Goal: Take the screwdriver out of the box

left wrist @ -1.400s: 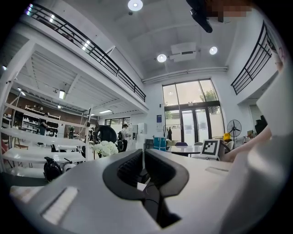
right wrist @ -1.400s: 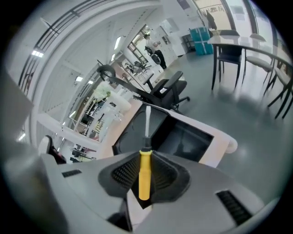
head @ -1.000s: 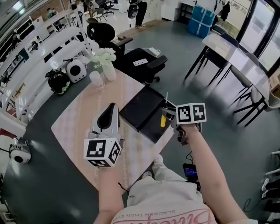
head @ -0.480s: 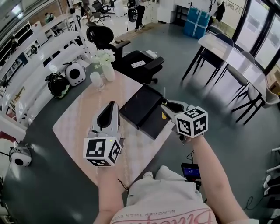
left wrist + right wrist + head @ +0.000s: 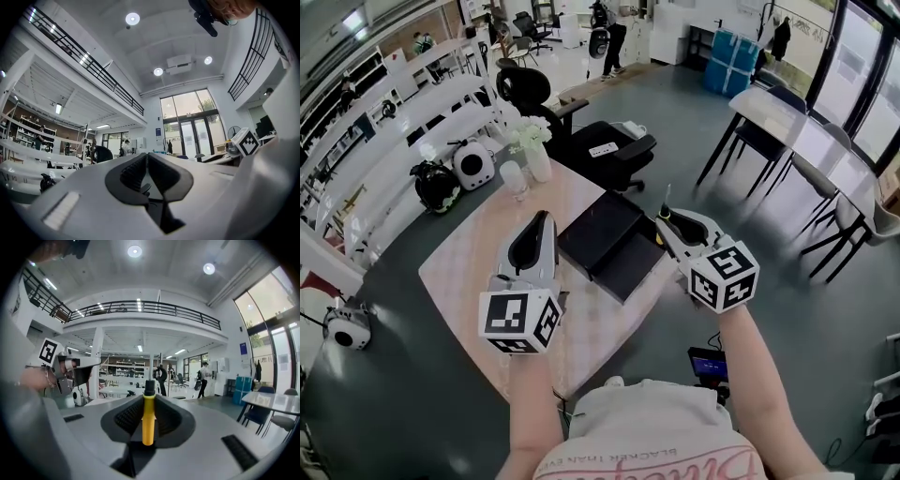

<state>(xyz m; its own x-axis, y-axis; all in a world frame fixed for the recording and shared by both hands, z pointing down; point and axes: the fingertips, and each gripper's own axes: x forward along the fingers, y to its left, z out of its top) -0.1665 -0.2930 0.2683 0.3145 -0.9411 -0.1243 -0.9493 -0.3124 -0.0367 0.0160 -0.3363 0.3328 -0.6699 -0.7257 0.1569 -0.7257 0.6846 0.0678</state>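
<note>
My right gripper [image 5: 667, 221] hangs to the right of the open black box [image 5: 612, 246], shut on the screwdriver. In the right gripper view its yellow handle [image 5: 148, 420] stands upright between the ribbed pads, and the black collar and thin metal shaft [image 5: 151, 365] stick out past the right gripper [image 5: 148, 404]. The shaft tip [image 5: 666, 195] points away from me. My left gripper [image 5: 545, 221] hovers over the pink checked table [image 5: 478, 272], left of the box, with its jaws shut on nothing. Its pads meet in the left gripper view [image 5: 146, 159].
A vase of white flowers [image 5: 532, 145] and a glass [image 5: 515, 175] stand at the table's far end. A black office chair [image 5: 600, 142] is behind the table. A white table with dark chairs [image 5: 797, 127] stands to the right. Round devices [image 5: 469, 164] lie on the floor, left.
My right gripper has risen and rolled with the screwdriver in it, moving off the box's edge toward the right. The left gripper has lifted a little.
</note>
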